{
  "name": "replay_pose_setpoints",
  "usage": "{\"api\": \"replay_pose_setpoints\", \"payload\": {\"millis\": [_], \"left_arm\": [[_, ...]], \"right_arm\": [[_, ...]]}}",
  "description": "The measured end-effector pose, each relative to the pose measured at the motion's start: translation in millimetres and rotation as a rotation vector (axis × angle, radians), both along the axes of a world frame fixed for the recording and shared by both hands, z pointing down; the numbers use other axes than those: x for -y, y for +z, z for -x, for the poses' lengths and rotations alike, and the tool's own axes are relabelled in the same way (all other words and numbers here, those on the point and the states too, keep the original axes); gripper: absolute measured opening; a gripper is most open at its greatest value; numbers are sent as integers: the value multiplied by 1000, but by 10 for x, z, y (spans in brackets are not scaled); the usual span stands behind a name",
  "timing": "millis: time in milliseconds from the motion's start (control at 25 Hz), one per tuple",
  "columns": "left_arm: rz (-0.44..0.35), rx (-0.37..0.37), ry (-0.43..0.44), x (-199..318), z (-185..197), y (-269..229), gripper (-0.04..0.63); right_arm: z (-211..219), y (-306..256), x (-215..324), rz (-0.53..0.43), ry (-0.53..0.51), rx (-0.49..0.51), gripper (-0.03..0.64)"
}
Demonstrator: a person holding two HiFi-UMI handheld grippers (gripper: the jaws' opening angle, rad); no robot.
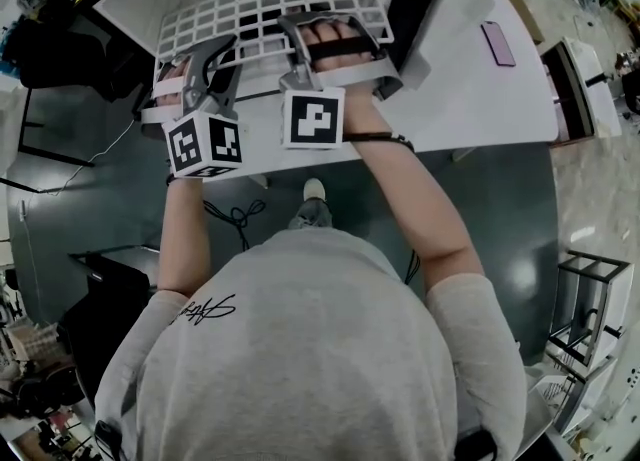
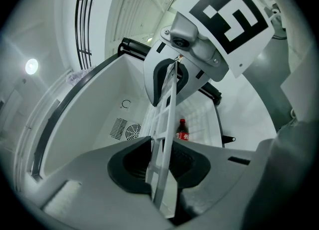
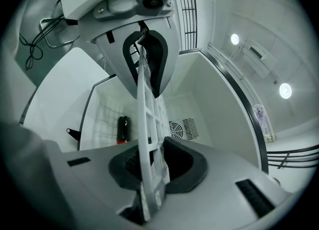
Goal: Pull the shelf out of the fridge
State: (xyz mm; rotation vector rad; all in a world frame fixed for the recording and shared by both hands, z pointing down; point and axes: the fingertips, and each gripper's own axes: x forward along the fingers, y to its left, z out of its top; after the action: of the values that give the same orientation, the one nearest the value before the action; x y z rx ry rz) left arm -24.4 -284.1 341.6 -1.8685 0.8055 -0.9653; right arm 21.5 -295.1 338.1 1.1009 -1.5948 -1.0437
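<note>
Head view overhead; gripper views close, edge-on; all share shelf [image 1: 250, 14].

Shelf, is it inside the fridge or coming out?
Partly out: the shelf pokes its front edge past the fridge opening; its far end is inside.

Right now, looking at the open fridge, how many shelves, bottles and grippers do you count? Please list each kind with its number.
shelf: 1
bottle: 1
grippers: 2 (left gripper and right gripper, both clamped on the shelf)
Total: 4
</note>
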Motion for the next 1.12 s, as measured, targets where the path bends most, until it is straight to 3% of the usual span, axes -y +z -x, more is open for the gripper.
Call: {"api": "replay_pose_setpoints", "payload": {"millis": [1120], "left_arm": [[-4, -5, 3, -241, 6, 33, 63]], "right_arm": [[10, 33, -245, 9, -1, 1, 46]]}}
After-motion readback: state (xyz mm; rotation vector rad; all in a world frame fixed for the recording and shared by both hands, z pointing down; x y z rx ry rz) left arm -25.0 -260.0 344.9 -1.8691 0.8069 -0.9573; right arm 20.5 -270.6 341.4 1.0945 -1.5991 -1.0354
